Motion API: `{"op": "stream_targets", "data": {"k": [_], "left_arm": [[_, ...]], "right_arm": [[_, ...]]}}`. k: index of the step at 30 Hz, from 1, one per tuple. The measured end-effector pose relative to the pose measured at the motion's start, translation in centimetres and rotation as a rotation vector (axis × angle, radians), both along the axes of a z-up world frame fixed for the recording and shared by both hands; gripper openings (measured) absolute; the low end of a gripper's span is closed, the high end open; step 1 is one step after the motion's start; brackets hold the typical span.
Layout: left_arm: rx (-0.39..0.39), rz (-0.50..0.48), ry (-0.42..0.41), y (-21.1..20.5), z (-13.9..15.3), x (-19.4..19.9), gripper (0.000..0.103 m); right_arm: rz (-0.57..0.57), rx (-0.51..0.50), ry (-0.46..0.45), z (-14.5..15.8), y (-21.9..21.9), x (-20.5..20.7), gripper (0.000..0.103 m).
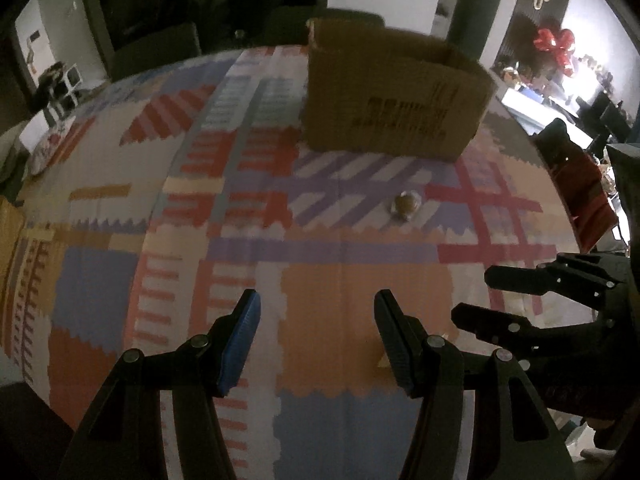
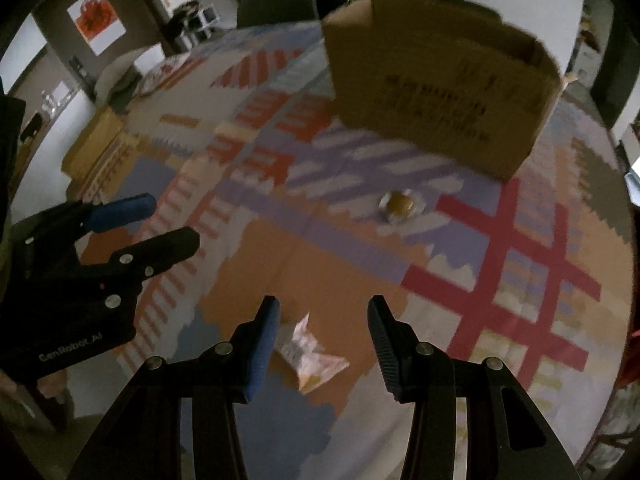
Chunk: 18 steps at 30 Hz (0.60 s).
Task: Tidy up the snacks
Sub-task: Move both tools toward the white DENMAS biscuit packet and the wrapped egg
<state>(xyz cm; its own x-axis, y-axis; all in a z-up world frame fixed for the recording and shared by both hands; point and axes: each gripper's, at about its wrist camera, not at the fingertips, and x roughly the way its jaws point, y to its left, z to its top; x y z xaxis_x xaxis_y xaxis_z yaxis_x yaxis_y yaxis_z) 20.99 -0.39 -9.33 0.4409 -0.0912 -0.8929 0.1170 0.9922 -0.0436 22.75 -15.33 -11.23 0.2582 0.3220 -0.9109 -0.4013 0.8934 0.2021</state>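
**Both grippers open, snacks loose on the patchwork cloth**

Left gripper (image 1: 316, 336) spread wide above an orange patch of the patterned tablecloth (image 1: 120, 208), nothing between blue pad and black pad. Right gripper (image 2: 322, 342) likewise gaping, empty, hovering over the same orange patch. Seen side by side: right gripper (image 1: 492, 296) at the right edge of the left wrist view, left gripper (image 2: 168, 220) at the left edge of the right wrist view, fingers apart in both.

Crumpled snack packet (image 2: 314, 358) flat on the cloth directly below and between the right gripper's fingers, slightly nearer the blue left pad, not touched. Only a small corner of it visible in the left wrist view, beside the black finger.

Round wrapped snack (image 2: 402, 204) (image 1: 406, 204), brown inside clear wrap, farther ahead of both grippers on the purple-striped patch, well apart from the fingers.

Open cardboard box (image 1: 392, 92) (image 2: 440, 80) upright beyond the wrapped snack, near it yet apart, dark print on the facing wall. Contents not visible.
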Motion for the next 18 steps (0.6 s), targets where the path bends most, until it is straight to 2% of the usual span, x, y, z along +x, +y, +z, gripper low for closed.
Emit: {"op": "stream_targets", "data": {"k": [10,18], "left_arm": [[-0.002,0.051,0.132,0.4,-4.0,-2.2,0.058],[-0.017,0.086,0.196,1.2,-5.9,-2.8,0.058]], "right_arm": [[0.123,-0.031,0.141,-4.1,1.7,-1.2,0.047],[0.191,-0.086,0.184,-6.5,3.2,-1.1,0.047]]}}
